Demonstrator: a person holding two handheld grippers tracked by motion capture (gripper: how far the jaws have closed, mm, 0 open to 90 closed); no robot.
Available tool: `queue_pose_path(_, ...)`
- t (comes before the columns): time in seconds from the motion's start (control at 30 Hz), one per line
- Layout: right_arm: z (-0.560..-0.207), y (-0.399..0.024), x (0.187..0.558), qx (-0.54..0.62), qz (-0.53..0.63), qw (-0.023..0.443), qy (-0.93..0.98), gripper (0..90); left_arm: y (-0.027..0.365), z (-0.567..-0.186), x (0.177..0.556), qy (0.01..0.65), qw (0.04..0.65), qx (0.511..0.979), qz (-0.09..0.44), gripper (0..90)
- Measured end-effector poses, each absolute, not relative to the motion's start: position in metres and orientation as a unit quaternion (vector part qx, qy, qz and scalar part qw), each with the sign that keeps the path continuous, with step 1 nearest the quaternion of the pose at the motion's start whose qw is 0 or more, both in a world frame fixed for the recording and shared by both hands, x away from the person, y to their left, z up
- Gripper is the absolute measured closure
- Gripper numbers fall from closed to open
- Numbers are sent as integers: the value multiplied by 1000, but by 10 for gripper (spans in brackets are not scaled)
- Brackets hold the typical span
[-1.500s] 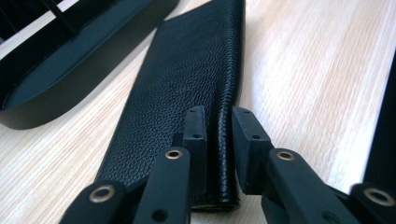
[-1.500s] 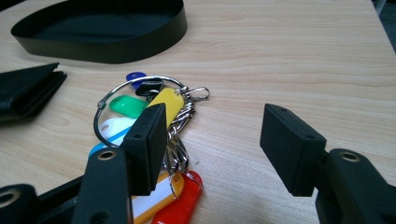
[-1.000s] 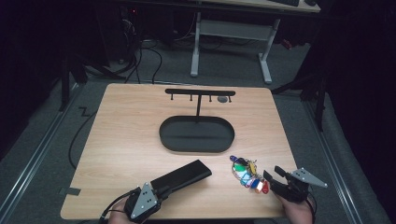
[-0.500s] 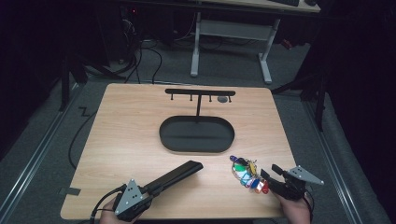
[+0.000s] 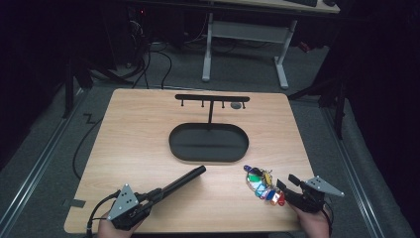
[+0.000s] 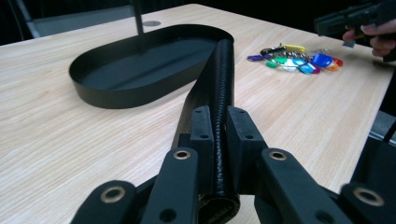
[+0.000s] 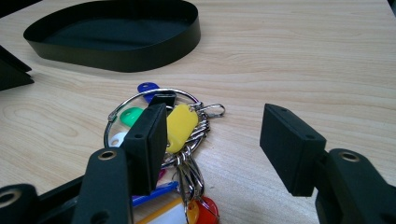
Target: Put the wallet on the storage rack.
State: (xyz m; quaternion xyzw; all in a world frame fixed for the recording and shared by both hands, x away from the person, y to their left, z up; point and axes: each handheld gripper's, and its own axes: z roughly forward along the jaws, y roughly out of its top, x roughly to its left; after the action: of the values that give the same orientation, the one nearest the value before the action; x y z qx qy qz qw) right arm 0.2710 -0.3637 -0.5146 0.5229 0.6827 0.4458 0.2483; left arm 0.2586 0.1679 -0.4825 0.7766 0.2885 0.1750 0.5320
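Note:
My left gripper [image 5: 157, 193] [image 6: 219, 126] is shut on the near end of a long black leather case [image 5: 181, 181] [image 6: 220, 70]. The case stands on edge and points toward the oval black tray [image 5: 208, 146] [image 6: 140, 65]. A bunch of keys with coloured tags [image 5: 262, 183] [image 6: 292, 58] [image 7: 180, 126] lies on the table at the front right. My right gripper [image 5: 287, 182] [image 7: 217, 135] is open just beside the bunch; its left pad hangs over the ring and bare table shows between the pads.
A black T-shaped stand with hooks [image 5: 212, 98] rises from the tray's far side. The table's front edge [image 5: 198, 232] runs close under both hands. In the left gripper view the right gripper [image 6: 355, 18] shows at the top right.
My left gripper has moved left and slightly up, dragging the black case with it; the case now looks narrower, turned on edge. The right gripper and keys have stayed put.

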Motion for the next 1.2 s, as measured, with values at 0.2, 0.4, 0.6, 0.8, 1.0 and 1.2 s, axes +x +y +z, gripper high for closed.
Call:
queue_pose_path(0.2, -515, -364, 270, 525, 446, 247, 681, 422, 172, -481, 260, 297, 544, 767, 164, 820)
queue_pose_path(0.4, -515, -364, 270, 525, 445, 248, 681, 423, 172, -481, 259, 293, 544, 769, 161, 819)
queue_pose_path(0.6, -515, -364, 270, 523, 446, 249, 682, 423, 178, -483, 263, 306, 543, 764, 165, 818)
queue_pose_path(0.8, -514, -366, 270, 522, 449, 250, 680, 422, 182, -485, 267, 314, 546, 759, 168, 814)
queue_pose_path(1.0, -515, -365, 271, 524, 445, 246, 683, 422, 186, -488, 270, 321, 551, 753, 164, 805)
queue_pose_path(1.2, -515, -365, 271, 522, 446, 246, 684, 422, 187, -488, 270, 323, 548, 753, 169, 797)
